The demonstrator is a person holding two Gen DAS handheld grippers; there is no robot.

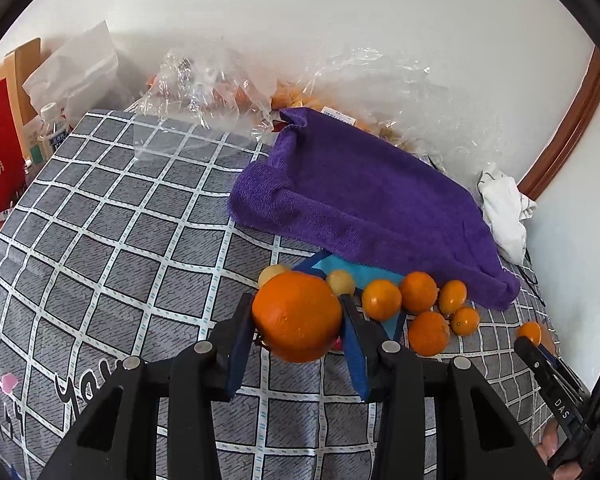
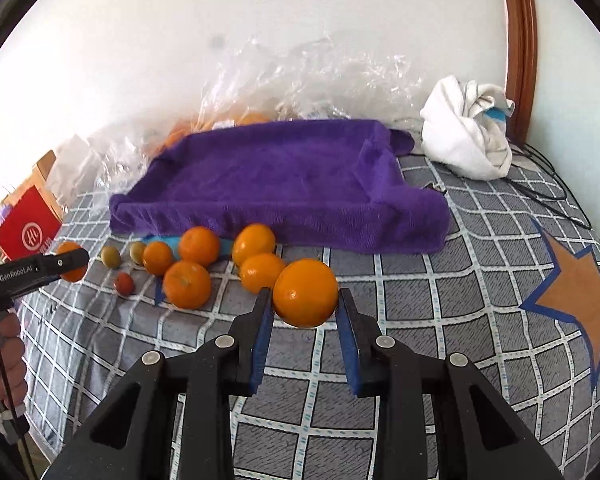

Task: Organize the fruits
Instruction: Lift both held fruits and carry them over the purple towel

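Observation:
My left gripper (image 1: 298, 310) is shut on a large orange (image 1: 297, 316) and holds it above the checked cloth. My right gripper (image 2: 305, 300) is shut on a smaller orange (image 2: 305, 293); it also shows at the right edge of the left wrist view (image 1: 529, 333). Several oranges (image 2: 188, 283) lie in a loose group in front of a purple towel (image 2: 284, 176) draped over a tray. Two small yellow-green fruits (image 2: 111, 256) and a small red one (image 2: 124, 283) lie at the group's left. The left gripper shows at the left of the right wrist view (image 2: 70, 266).
Clear plastic bags with more oranges (image 2: 236, 116) lie behind the towel against the wall. A crumpled white cloth (image 2: 466, 128) and black cables sit at the right back. A red box (image 2: 28, 228), a bottle (image 1: 52, 130) and paper bags stand off the left edge.

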